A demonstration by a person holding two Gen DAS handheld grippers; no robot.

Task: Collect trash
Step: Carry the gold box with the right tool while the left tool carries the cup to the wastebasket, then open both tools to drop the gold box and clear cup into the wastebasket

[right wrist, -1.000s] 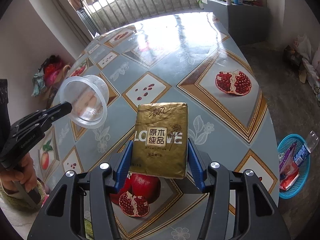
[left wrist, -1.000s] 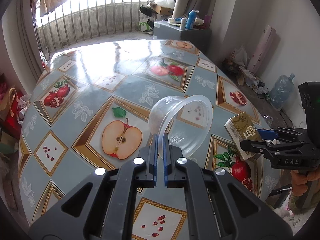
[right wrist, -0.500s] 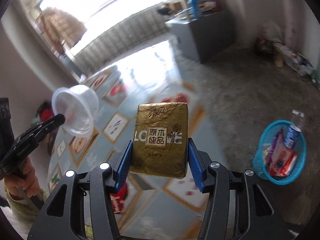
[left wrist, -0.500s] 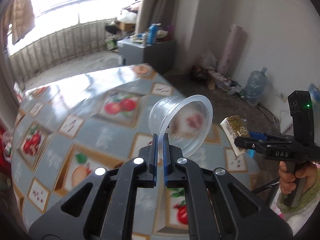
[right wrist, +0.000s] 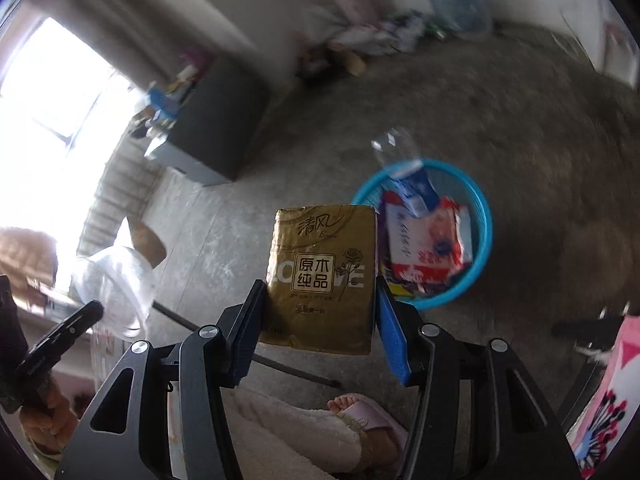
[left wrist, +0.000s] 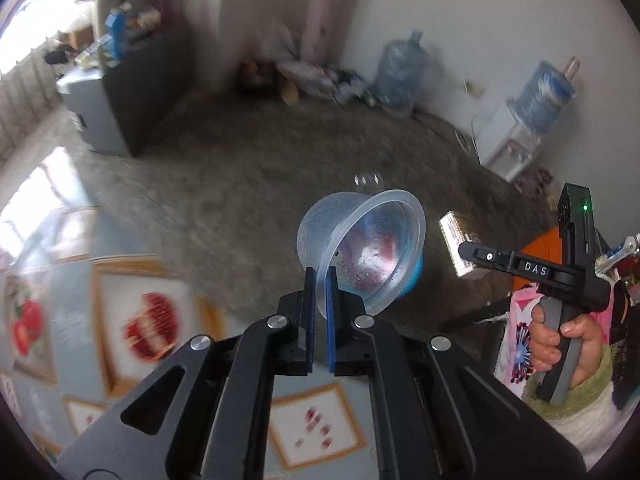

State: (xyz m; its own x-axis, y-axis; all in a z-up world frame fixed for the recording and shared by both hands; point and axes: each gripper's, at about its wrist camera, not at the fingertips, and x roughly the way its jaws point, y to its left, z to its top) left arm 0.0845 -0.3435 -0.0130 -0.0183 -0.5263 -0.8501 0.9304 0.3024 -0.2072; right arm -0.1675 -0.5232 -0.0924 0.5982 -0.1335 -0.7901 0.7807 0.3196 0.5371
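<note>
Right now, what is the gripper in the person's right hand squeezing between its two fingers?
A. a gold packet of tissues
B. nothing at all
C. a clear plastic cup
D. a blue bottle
A. In the right wrist view the right gripper is shut on the gold packet of tissues, while the clear plastic cup is pinched by the left gripper.

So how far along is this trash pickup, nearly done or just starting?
Partway. The blue basket on the floor already holds some wrappers and a carton. In hand: the left gripper pinches a clear plastic cup by its rim, and the right gripper clamps a gold tissue pack. Neither has been dropped in yet; that is what is left.
</note>
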